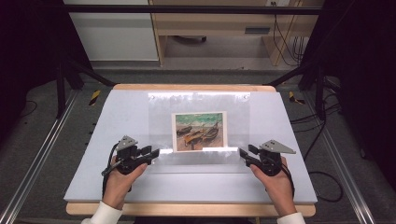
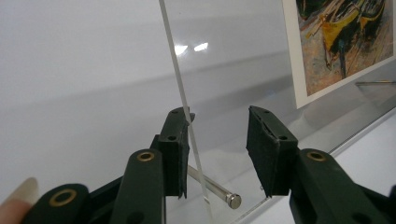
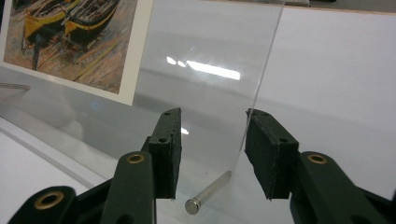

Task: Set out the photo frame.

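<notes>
A clear acrylic panel (image 1: 201, 103) carrying a print of painted boats (image 1: 200, 131) rises at a slant over a clear base plate (image 1: 201, 168) on the white mat. My left gripper (image 1: 154, 152) is at the panel's left edge and my right gripper (image 1: 243, 153) at its right edge. In the left gripper view the panel's edge (image 2: 180, 88) runs between the jaws of the left gripper (image 2: 217, 112), close to one pad, with a gap to the other. In the right gripper view the opposite edge (image 3: 261, 70) lies likewise inside the right gripper (image 3: 212, 112). A metal pin (image 2: 215, 189) (image 3: 208, 191) sticks up from the base at each side.
The white mat (image 1: 107, 140) covers a wooden tabletop whose rim (image 1: 187, 87) shows at the back and front. Metal rails (image 1: 42, 154) run along both sides, with cables on the floor at the right. A wooden desk stands beyond the table.
</notes>
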### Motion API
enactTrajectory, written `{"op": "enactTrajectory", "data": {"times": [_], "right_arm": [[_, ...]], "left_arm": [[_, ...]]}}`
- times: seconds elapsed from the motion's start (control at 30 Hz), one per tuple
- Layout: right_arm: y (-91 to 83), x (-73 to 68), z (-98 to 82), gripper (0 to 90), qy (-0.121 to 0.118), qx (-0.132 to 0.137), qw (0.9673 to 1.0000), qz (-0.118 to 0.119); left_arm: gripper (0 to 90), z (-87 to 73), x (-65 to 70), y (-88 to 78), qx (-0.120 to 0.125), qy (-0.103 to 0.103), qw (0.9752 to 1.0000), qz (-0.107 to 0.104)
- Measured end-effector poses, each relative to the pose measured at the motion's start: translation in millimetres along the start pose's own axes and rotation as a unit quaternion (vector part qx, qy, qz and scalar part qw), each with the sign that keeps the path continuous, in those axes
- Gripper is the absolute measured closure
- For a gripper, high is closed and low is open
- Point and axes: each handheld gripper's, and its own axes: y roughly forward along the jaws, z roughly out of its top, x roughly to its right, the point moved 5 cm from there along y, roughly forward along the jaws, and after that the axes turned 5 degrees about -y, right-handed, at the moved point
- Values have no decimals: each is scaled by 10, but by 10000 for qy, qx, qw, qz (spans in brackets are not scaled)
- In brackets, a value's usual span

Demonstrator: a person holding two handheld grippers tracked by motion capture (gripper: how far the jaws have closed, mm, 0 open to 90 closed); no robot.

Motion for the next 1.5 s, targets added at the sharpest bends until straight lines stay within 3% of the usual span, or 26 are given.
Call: {"op": "enactTrajectory", "data": {"times": [0.57,1.0,1.03,1.5], "right_arm": [[-85,-37,-66,632,-73,-41,9999,-66],[-110,-55,-88,650,-129,-84,9998,-134],[-113,-57,-91,653,-132,-84,9998,-136],[-165,-84,-146,693,-160,-132,9997,-150]], "left_arm": [[633,-71,52,-67,-64,33,9998,178],[642,-87,56,-80,-84,110,9997,210],[643,-111,87,-89,-152,4,9998,130],[646,-182,120,-125,-165,60,9997,140]]}}
